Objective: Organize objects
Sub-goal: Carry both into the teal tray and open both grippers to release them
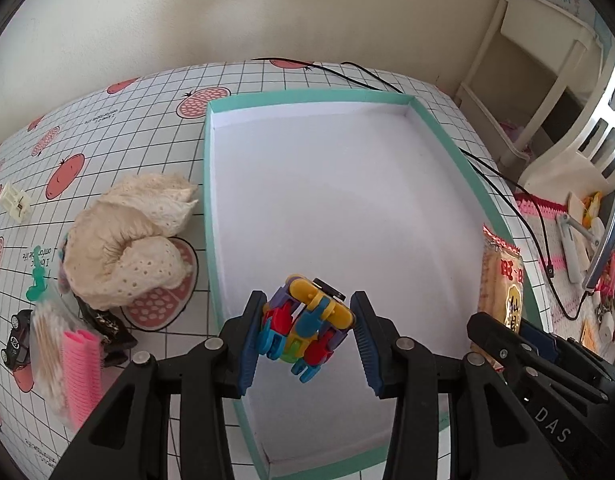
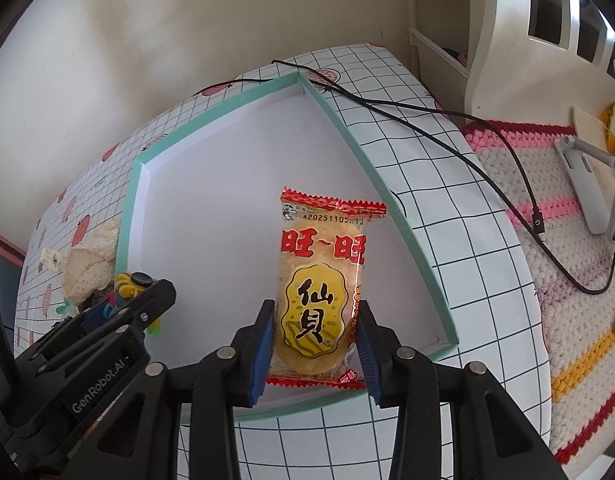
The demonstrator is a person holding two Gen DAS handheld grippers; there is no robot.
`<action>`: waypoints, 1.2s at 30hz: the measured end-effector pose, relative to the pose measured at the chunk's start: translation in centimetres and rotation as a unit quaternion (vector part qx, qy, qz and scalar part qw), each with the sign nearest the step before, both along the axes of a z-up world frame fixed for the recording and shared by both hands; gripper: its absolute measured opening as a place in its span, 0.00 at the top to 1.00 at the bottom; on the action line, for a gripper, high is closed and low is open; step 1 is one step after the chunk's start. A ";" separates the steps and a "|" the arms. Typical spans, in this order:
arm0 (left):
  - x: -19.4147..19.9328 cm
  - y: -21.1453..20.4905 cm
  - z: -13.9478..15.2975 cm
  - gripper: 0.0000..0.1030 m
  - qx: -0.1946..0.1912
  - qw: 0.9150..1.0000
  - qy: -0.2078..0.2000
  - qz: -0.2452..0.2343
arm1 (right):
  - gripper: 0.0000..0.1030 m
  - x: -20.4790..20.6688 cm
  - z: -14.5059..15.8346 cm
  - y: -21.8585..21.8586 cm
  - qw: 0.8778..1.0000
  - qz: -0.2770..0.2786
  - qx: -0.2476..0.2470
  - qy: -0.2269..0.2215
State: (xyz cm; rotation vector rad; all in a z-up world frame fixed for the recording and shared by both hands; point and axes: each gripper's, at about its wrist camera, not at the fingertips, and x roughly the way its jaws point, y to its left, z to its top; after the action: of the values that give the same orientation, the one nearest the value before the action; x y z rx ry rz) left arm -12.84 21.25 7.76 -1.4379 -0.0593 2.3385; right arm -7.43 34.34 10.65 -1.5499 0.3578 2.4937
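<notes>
Teal walls ring the box (image 1: 205, 200), and you hold both grippers over its white floor. Your left gripper (image 1: 305, 336) squeezes the bright block toy (image 1: 305, 326). Your right gripper (image 2: 314, 344) pinches the rice cracker packet (image 2: 321, 280). A cream lace cloth (image 1: 127, 248) lies on the table (image 1: 107, 128) beside the box.

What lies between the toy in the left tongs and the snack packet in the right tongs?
Only bare white floor of the teal box. The left wrist view shows it between the colourful toy and the snack packet.
</notes>
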 end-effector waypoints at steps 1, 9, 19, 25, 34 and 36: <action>0.1 0.0 0.1 0.57 0.003 1.000 0.001 0.000 | 0.60 0.0 0.1 0.0 1.000 0.000 0.000 0.002; 0.6 -0.3 1.0 0.52 0.019 1.000 0.003 0.001 | 0.58 0.3 0.4 0.1 1.000 0.002 -0.010 0.008; 1.2 -2.0 3.5 0.51 0.048 0.998 0.030 0.027 | 0.57 0.8 2.1 -0.3 0.999 0.010 -0.017 0.039; 1.0 -3.2 3.9 0.46 0.048 0.997 0.037 0.056 | 0.54 0.9 2.2 -0.6 0.999 0.012 -0.004 0.043; 0.5 -5.4 3.3 0.25 0.044 0.993 0.034 0.107 | 0.22 1.1 1.8 -0.2 0.999 0.004 0.006 0.045; 0.3 -5.9 3.2 0.17 0.042 0.992 0.035 0.117 | 0.15 1.1 1.7 -0.2 0.999 0.003 0.009 0.044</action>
State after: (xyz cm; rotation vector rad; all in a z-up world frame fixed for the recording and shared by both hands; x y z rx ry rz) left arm -12.58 15.39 11.01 -1.3724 -0.3190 2.5363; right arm -6.32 34.10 12.34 -1.4397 0.3442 2.5691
